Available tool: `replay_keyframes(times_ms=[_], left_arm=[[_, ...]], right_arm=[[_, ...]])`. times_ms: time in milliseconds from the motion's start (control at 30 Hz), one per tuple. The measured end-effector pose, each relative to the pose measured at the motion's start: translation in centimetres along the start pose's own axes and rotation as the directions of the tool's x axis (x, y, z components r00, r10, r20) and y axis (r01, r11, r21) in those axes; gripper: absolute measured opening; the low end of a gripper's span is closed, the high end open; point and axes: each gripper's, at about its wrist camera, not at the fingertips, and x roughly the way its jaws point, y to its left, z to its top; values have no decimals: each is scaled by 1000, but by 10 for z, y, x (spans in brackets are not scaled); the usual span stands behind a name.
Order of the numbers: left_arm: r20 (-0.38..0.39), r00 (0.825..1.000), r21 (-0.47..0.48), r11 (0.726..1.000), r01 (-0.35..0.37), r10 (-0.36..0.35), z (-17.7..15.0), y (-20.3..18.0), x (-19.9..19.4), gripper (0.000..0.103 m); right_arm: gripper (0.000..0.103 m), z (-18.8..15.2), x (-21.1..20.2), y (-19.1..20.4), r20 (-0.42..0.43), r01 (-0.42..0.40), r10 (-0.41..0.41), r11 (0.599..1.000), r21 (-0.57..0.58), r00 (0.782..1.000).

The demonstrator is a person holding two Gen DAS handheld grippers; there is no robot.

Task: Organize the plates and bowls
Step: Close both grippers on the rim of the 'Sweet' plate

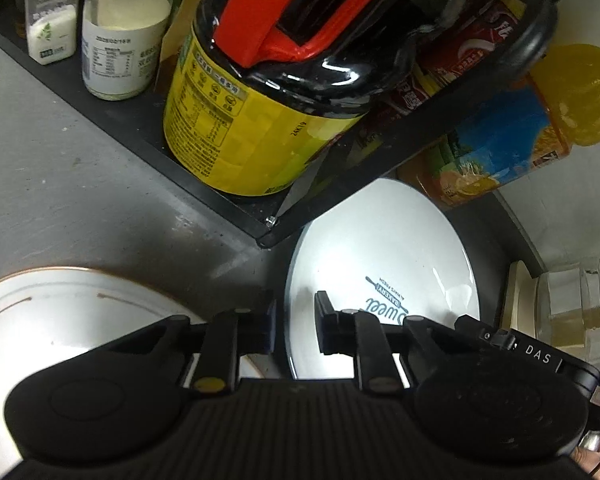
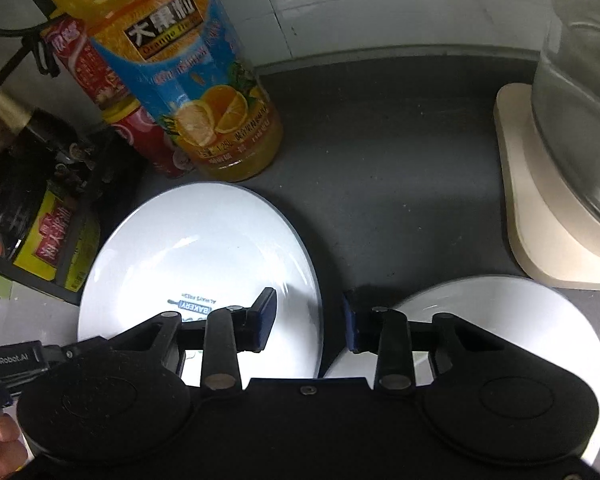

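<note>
Both fingers at one plate

My left fingers (image 1: 294,322) straddle the bakery plate's (image 1: 384,240) rim, narrowly parted; my right fingers (image 2: 310,322) wider — its far rim between, no pad pressing.

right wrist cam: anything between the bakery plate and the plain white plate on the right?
Only bare dark counter between the bakery plate and the plain white plate. The right gripper hovers over that gap.

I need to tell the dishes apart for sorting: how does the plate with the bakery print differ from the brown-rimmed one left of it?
The bakery plate has a dark thin rim and blue lettering; the brown-rimmed plate shows no print. Both are white, lying flat on the grey counter.
</note>
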Motion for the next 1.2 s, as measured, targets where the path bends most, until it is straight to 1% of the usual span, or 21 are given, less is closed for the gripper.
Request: replay_keyframes(times_ms=[33,100,167,267,333,467,600,667,800,867,1033,1200], left_arm=[[-10,1000,-5,1000,-3,3,0,1,4,15],[-28,1000,-17,1000,-12,11,0,4,10,14],[-24,1000,-16,1000,-3,2,0,3,12,11],[-30,1000,-1,1000,1,-1,1,0,17,9],[-27,1000,6,1000,-5,5,1,-1,17,9],[-34,999,12,1000,-1,2,1,-2,19,9],[-48,999,7,1000,5,-5,4,0,18,9],[-54,999,10,1000,4,-3,5,1,18,9],[-61,998,4,1000,23,-23,9,6,14,9],[-62,998,10,1000,29,-29,11,6,11,9],[-62,996,13,997,70,-69,15,11,0,9],[-71,995,29,997,70,-68,15,11,-5,9]], right_arm=[[33,0,2,2,-7,3,-3,1000,-10,1000],[33,0,6,5,-27,-1,0,1000,-12,1000],[34,-1,10,5,-37,-13,13,1000,2,999],[35,0,12,9,-22,12,-12,1000,-20,1000],[33,1,13,9,-30,-5,5,1000,-11,1000],[27,1,15,10,-20,8,-8,1000,-15,1000],[19,2,10,-3,-21,-49,50,998,40,999],[16,1,4,-4,-5,-69,69,997,31,998],[12,-3,-8,-7,20,-94,94,995,38,995],[11,-7,-13,-8,23,-104,103,994,41,994],[8,-15,-27,-8,43,-136,134,989,52,990],[8,-17,-40,-6,65,-156,153,986,52,986]])
